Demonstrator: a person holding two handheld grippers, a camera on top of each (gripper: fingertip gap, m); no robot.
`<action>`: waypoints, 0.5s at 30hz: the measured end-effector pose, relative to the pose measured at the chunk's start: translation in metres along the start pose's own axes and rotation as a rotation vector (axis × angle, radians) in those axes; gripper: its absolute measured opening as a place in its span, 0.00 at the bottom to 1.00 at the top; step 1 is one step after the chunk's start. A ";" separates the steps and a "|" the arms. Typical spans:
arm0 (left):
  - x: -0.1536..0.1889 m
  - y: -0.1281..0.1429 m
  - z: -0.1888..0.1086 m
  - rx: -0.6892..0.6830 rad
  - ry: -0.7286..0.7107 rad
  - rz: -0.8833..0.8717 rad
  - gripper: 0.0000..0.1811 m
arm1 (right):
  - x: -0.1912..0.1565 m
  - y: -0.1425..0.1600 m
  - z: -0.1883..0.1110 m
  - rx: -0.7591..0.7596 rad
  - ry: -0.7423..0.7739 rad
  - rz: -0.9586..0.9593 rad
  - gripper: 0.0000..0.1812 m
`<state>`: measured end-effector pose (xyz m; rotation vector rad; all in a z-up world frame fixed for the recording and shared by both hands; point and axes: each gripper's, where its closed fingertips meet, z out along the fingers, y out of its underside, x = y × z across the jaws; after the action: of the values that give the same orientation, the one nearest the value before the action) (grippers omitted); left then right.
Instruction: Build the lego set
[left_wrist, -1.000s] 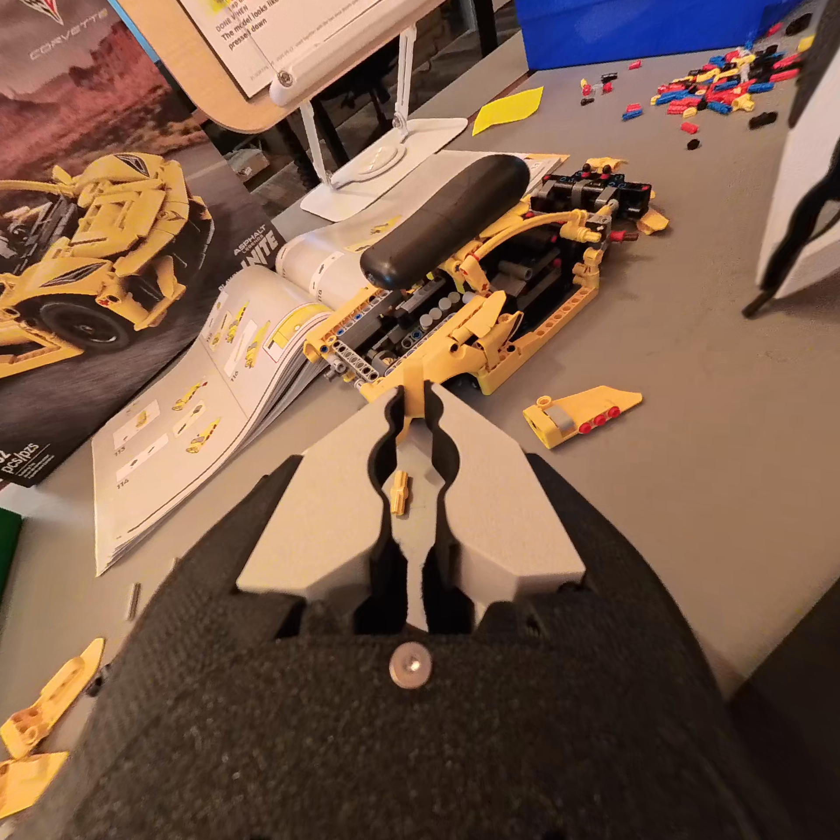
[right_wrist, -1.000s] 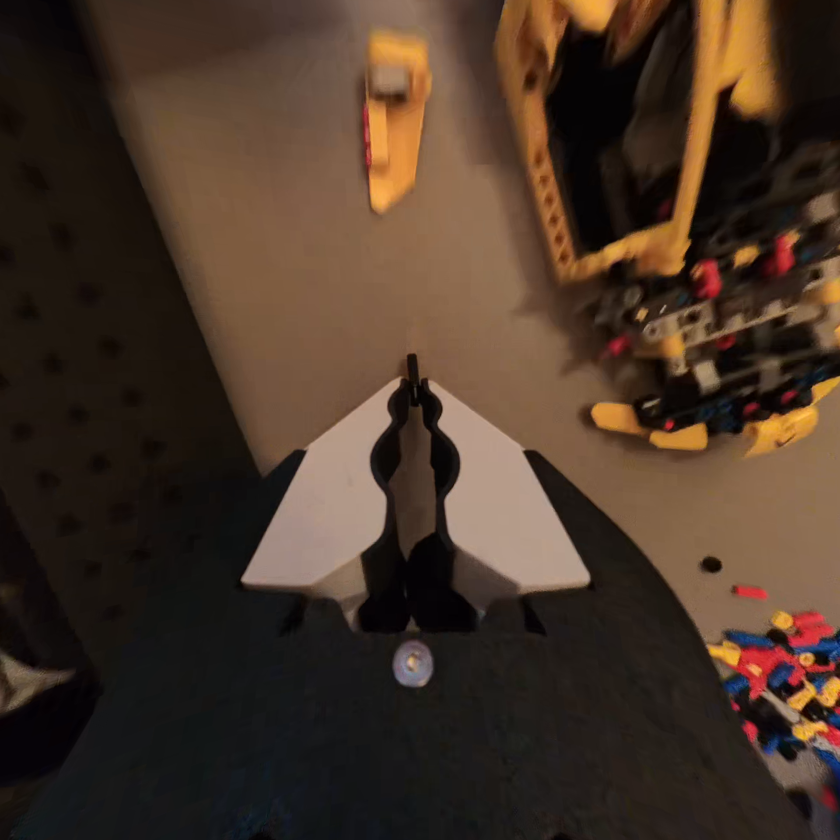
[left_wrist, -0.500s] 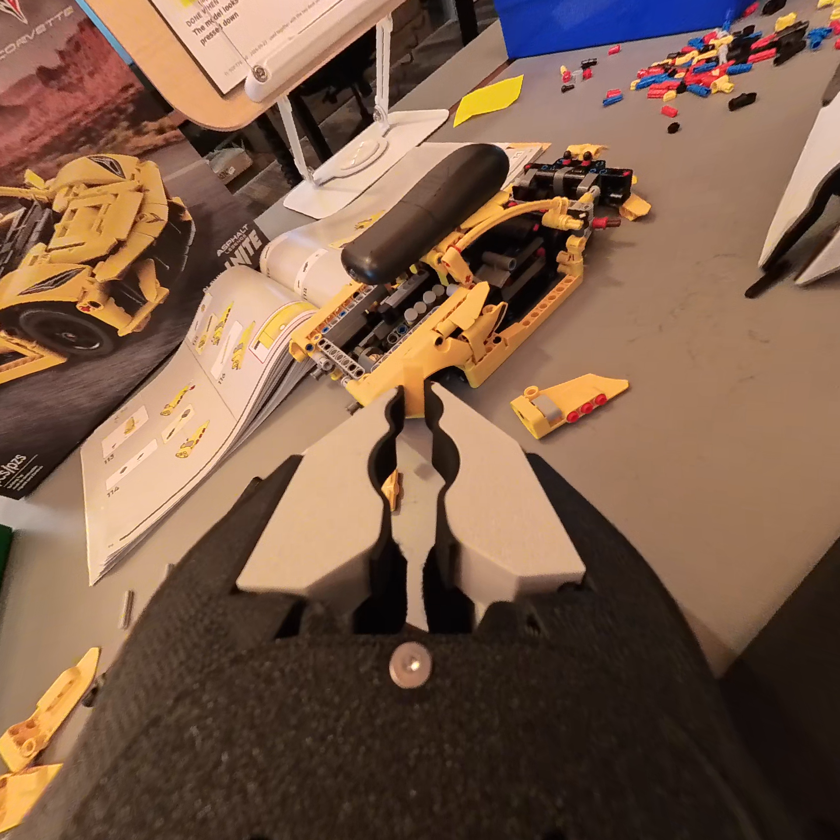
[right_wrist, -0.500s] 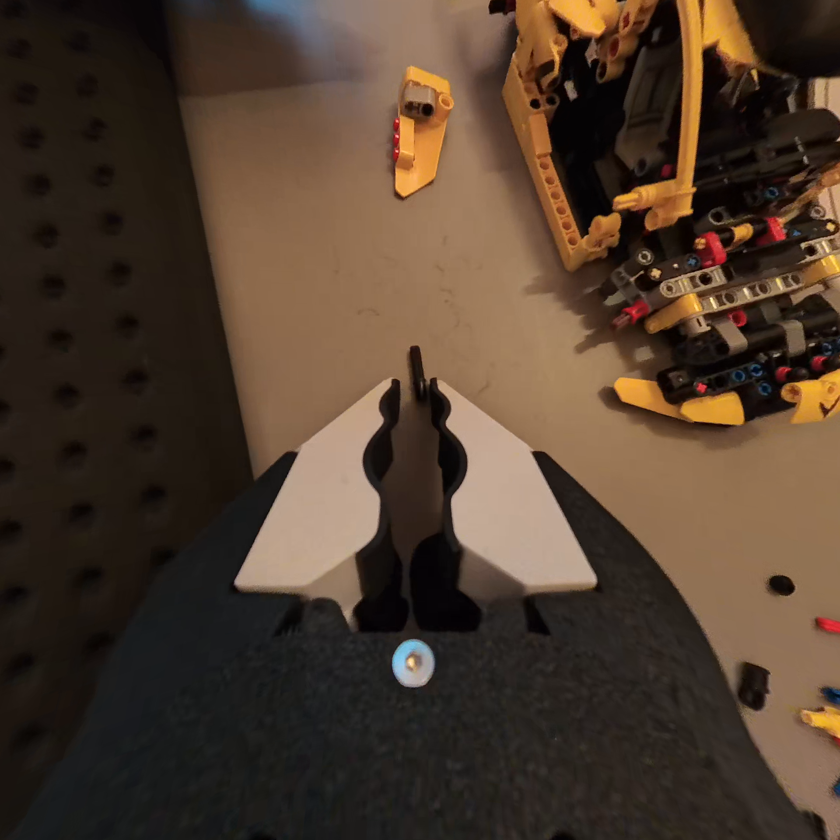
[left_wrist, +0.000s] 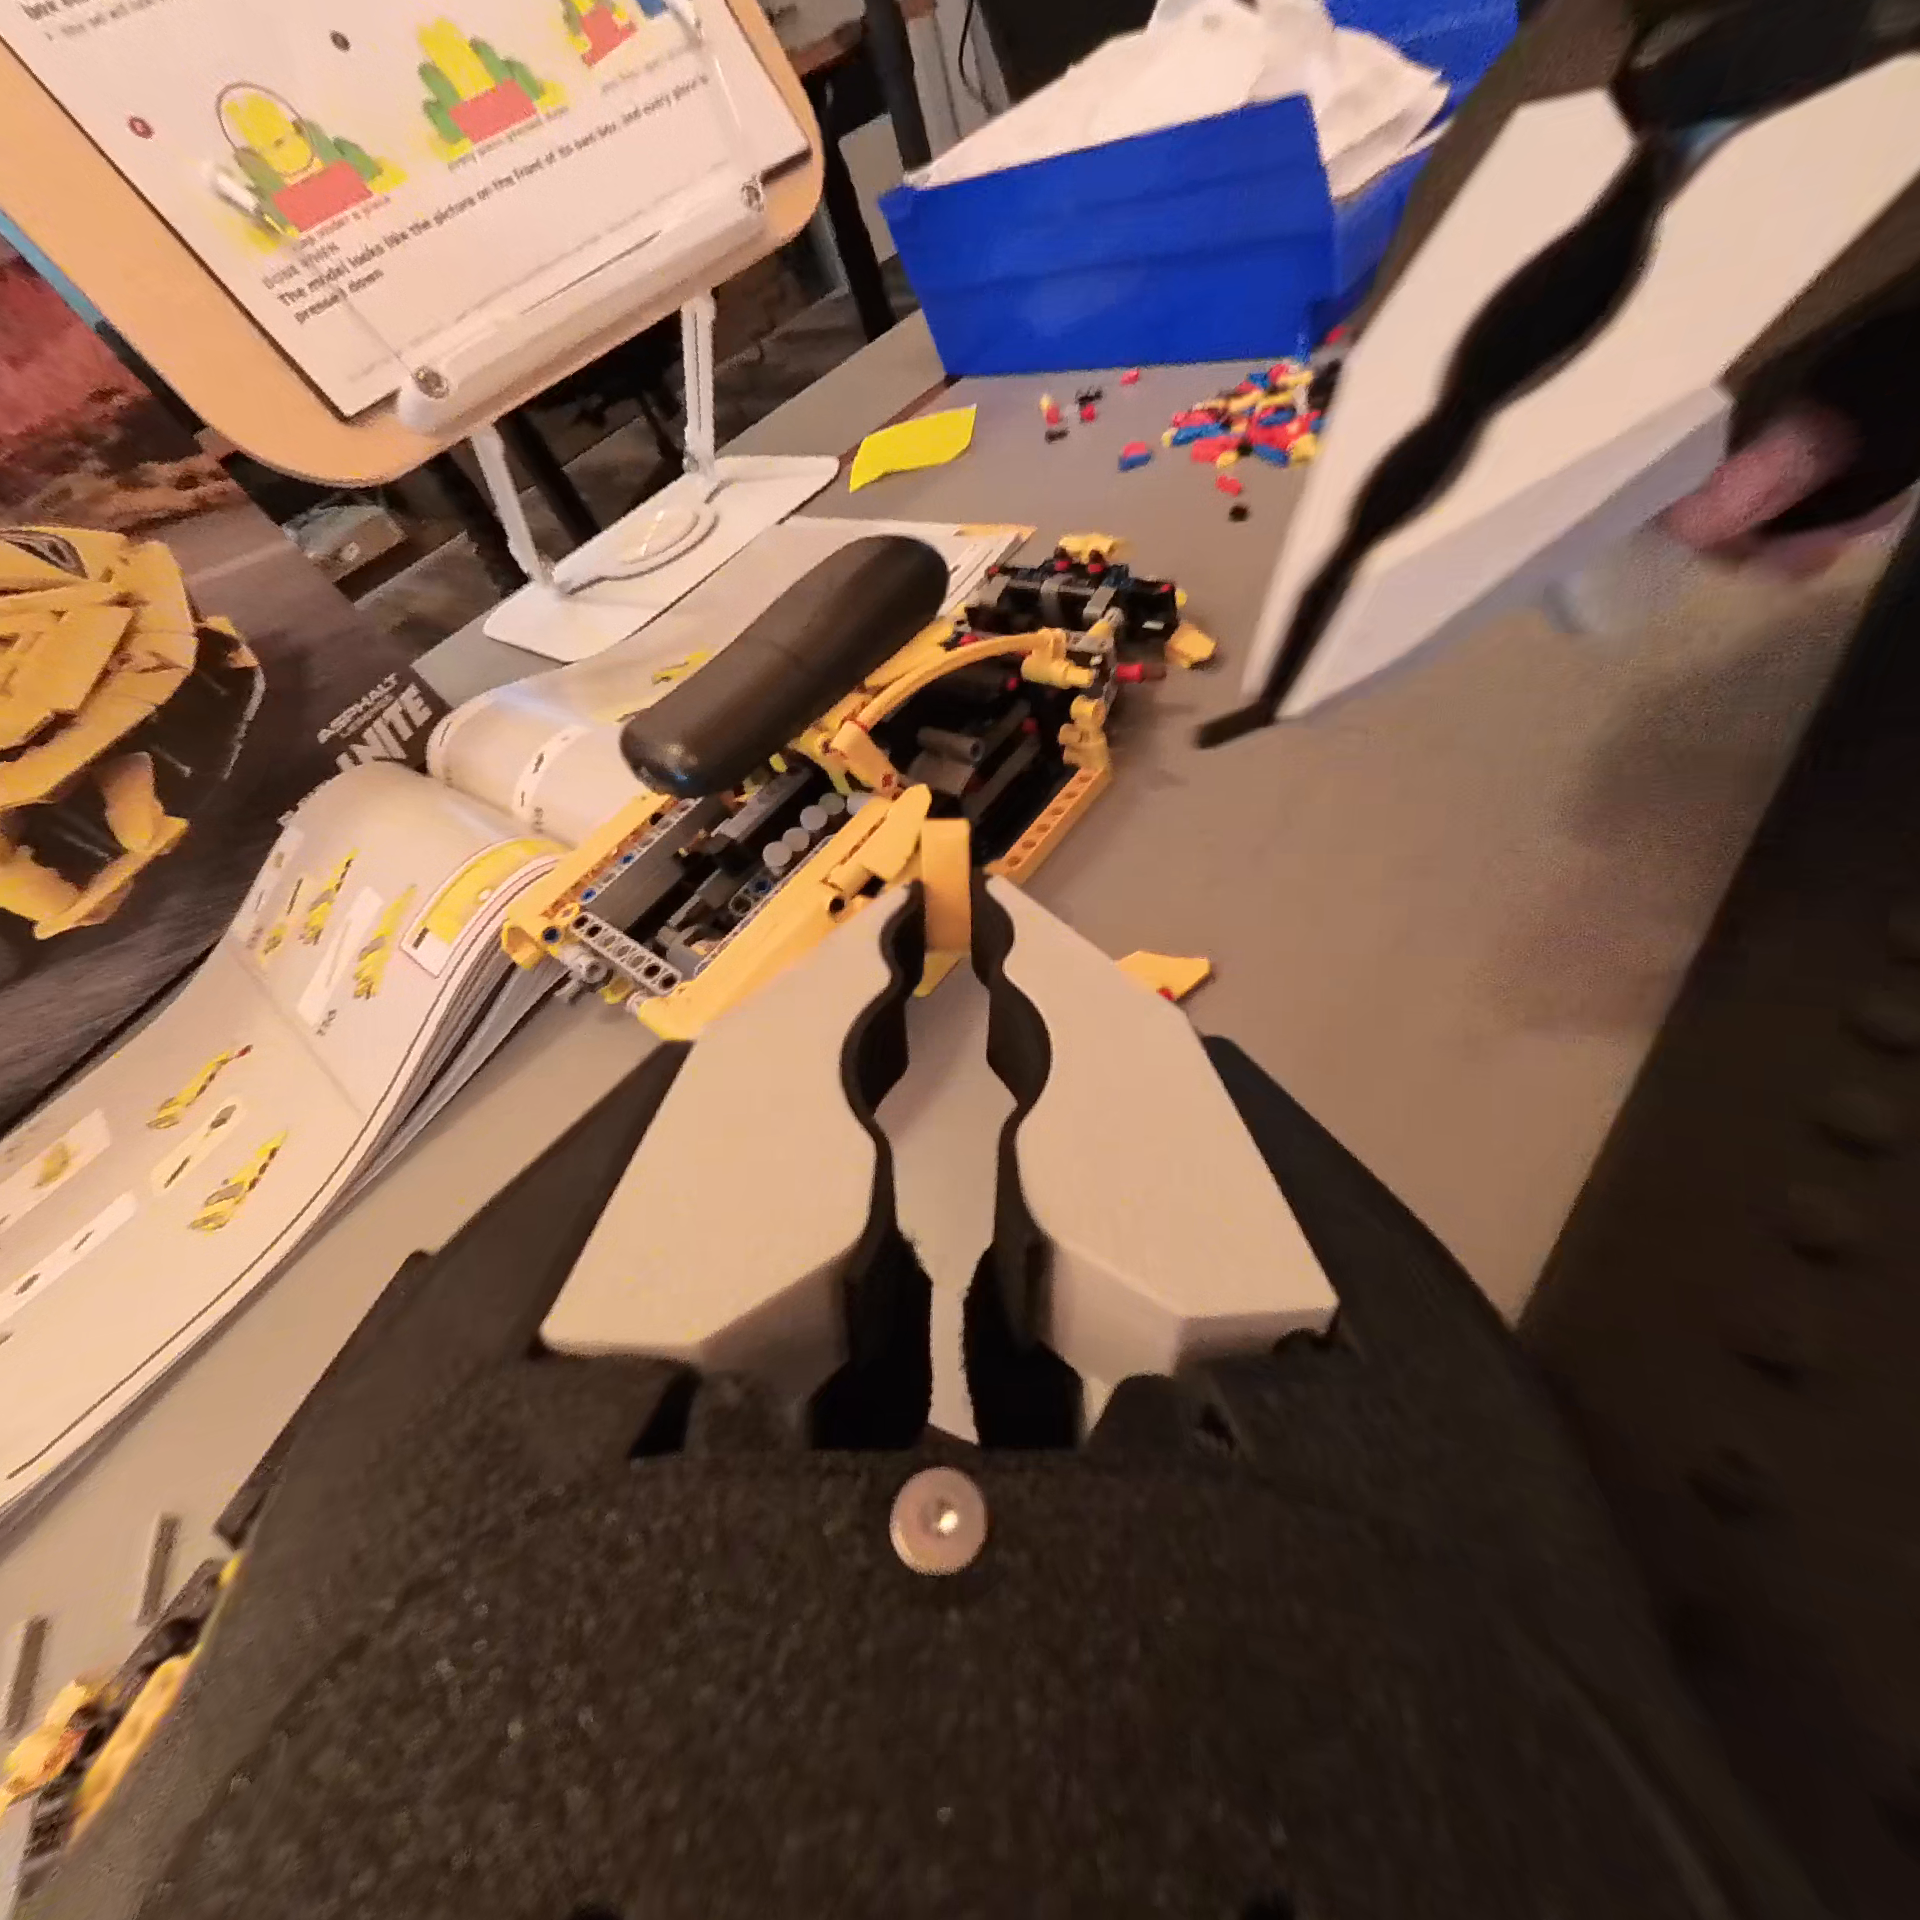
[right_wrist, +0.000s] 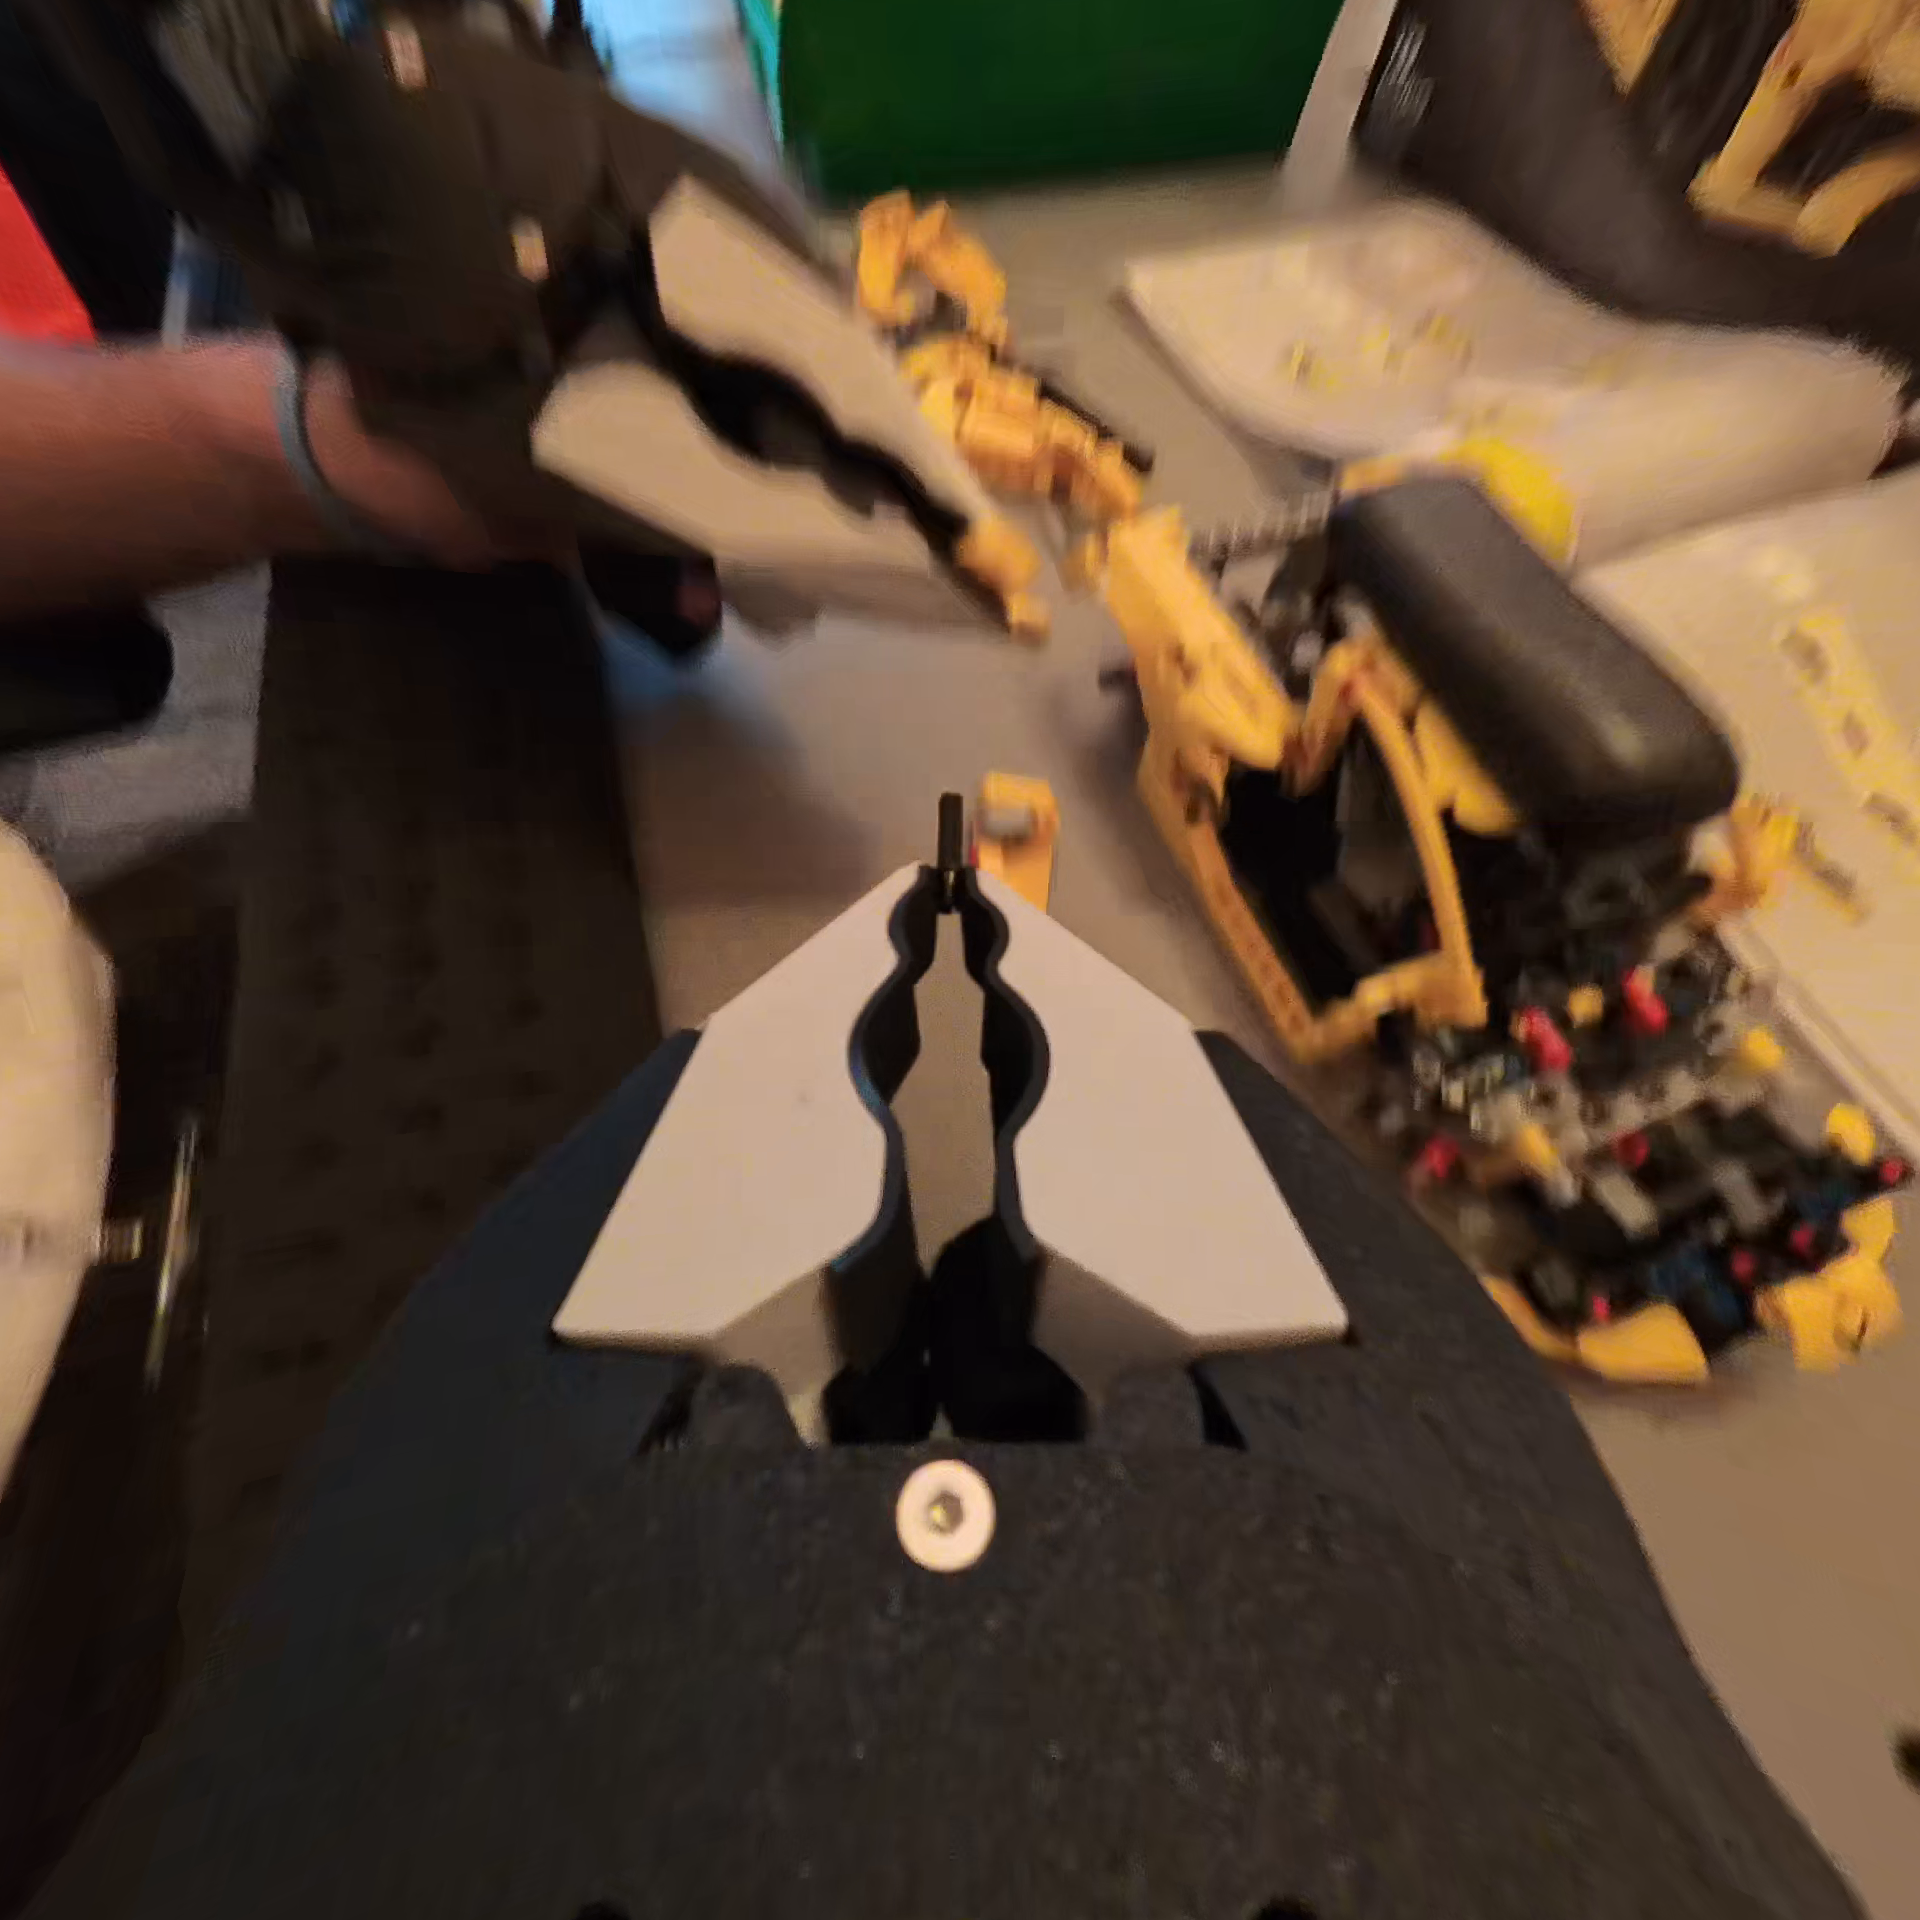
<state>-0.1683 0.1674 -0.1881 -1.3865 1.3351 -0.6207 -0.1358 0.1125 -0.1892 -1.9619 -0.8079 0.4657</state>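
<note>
My left gripper is shut on a small yellow Lego piece and holds it above the table, just in front of the half-built yellow and black car chassis. My right gripper is shut on a thin black pin that sticks out of its tip. In the right wrist view the left gripper hangs at upper left with the yellow piece, near the chassis. In the left wrist view the right gripper comes in from the upper right.
A black oblong case rests on the chassis and the open instruction booklet. A yellow wedge panel lies beside the car. Loose small pieces lie before a blue bin. A clipboard stand and the set's box stand at left. Some 7 centimeters of space lies between my two pairs of fingers.
Both grippers have risen. The right gripper has tilted up from facing the table and swung toward the left gripper and car, still holding the pin. The left keeps its yellow piece.
</note>
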 end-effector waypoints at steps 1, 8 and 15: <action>0.001 -0.002 -0.001 0.013 0.010 -0.011 0.04 | -0.001 -0.016 0.007 0.038 0.040 0.008 0.01; -0.001 -0.001 -0.002 0.012 0.048 -0.138 0.04 | -0.001 -0.037 0.041 0.047 0.147 0.080 0.02; -0.004 0.002 0.000 -0.011 0.015 -0.116 0.04 | 0.004 -0.034 0.046 0.020 0.184 0.177 0.01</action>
<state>-0.1701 0.1710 -0.1884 -1.4788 1.2780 -0.7030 -0.1723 0.1556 -0.1822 -2.0328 -0.5146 0.3872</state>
